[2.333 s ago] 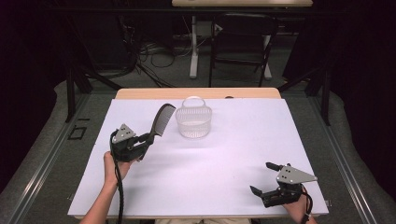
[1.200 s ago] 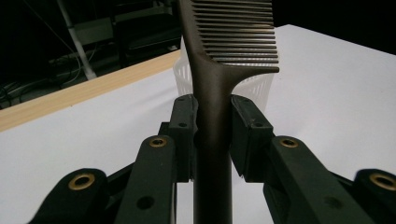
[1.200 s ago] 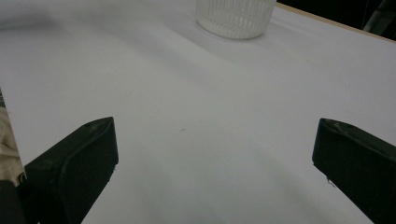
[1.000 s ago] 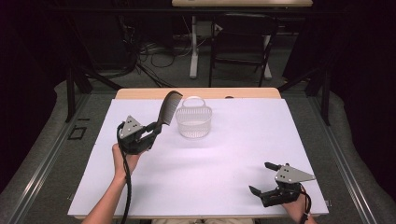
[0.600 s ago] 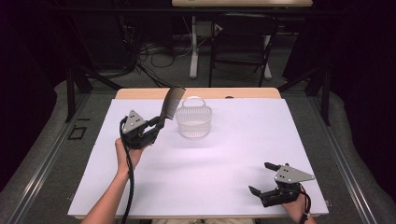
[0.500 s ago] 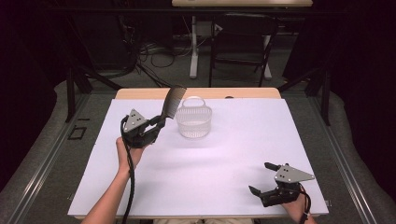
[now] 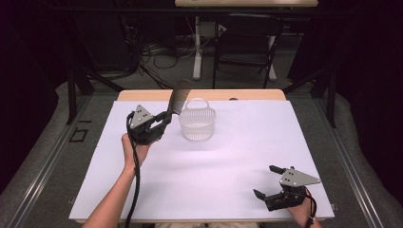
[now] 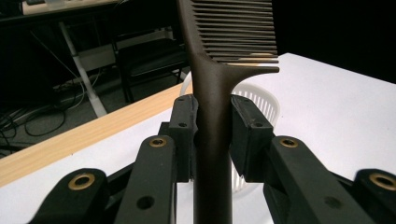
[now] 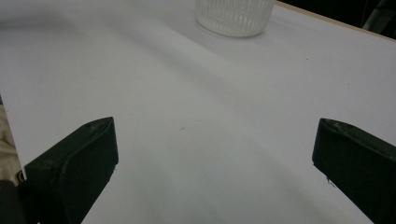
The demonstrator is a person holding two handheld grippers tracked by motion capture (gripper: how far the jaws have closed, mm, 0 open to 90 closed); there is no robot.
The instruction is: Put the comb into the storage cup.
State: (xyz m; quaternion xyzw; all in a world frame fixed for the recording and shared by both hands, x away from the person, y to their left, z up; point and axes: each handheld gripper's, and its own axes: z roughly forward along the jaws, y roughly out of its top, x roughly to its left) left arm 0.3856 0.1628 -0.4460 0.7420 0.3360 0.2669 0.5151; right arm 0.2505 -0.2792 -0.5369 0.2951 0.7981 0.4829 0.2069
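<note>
1. Two tools are in my hands, and I take them left to right. My left gripper [image 7: 164, 119] is clenched on the handle of the dark comb [image 7: 179, 96], held up off the table [image 7: 142, 190] over its far left part.
2. Judging from the comb's nearness to the white basket [image 7: 197, 124], I take the step in hand to be dropping it in. To do that well I would carry the toothed end over the rim, tip it down inside, and only then let go, so the long handle does not lever the light basket over.
3. Relative to my left jaws, the handle runs straight up between both pads in the left gripper view, teeth [image 8: 238, 28] high above them, with the basket just behind.
4. My right gripper [image 7: 271, 183] rests at the near right corner of the table, jaws released and spread wide over bare white surface, grasping nothing, well apart from the basket.
</note>
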